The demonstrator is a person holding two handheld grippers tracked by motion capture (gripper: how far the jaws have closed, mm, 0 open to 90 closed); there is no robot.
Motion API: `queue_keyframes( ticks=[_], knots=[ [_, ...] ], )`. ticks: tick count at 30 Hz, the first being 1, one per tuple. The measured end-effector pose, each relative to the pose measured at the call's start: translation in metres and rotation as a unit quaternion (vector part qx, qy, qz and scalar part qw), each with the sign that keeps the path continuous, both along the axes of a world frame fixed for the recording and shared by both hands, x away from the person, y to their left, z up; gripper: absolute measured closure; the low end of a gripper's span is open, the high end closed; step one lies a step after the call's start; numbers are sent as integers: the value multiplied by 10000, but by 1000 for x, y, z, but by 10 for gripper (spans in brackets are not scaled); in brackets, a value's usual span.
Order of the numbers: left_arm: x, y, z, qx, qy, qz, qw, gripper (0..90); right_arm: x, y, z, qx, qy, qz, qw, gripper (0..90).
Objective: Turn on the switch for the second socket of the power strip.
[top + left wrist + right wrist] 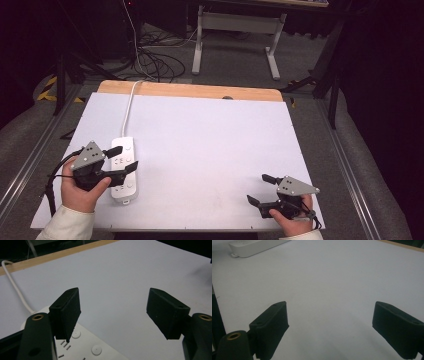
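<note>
power strip (82, 345) cropped, cord (128, 107) end hidden

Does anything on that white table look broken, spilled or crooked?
Nothing stands out. The white power strip lies flat near the table's left side, its cord running off the far edge. The left gripper hovers open over it; the right gripper is open over bare surface.

The worktop (210, 140) lies bare between both tools; 1 power strip (125, 170) and its cord (128, 107) block the left side.
</note>
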State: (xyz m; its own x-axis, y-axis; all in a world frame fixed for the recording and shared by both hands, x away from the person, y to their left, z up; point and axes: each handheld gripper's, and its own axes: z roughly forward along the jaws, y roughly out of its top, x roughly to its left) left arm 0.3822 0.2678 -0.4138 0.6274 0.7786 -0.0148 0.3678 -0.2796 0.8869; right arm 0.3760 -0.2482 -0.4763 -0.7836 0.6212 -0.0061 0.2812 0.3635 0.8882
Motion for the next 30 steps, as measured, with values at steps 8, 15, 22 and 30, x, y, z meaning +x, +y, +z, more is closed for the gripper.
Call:
queue_keyframes(
  ticks=[8,15,22,30],
  knots=[
    [13,-10,2,212,-44,-113,9997,334,0,0,0,-6,12,5,10000,137],
    [20,-8,-2,216,106,-75,9997,607,0,-1,-1,-16,8,25,10000,154],
    [32,-3,-7,185,323,-68,9993,898,1,0,-1,-19,19,29,10000,155],
    [44,1,-15,692,667,55,9954,898,1,-1,-1,-31,33,38,10000,154]
  ],
)
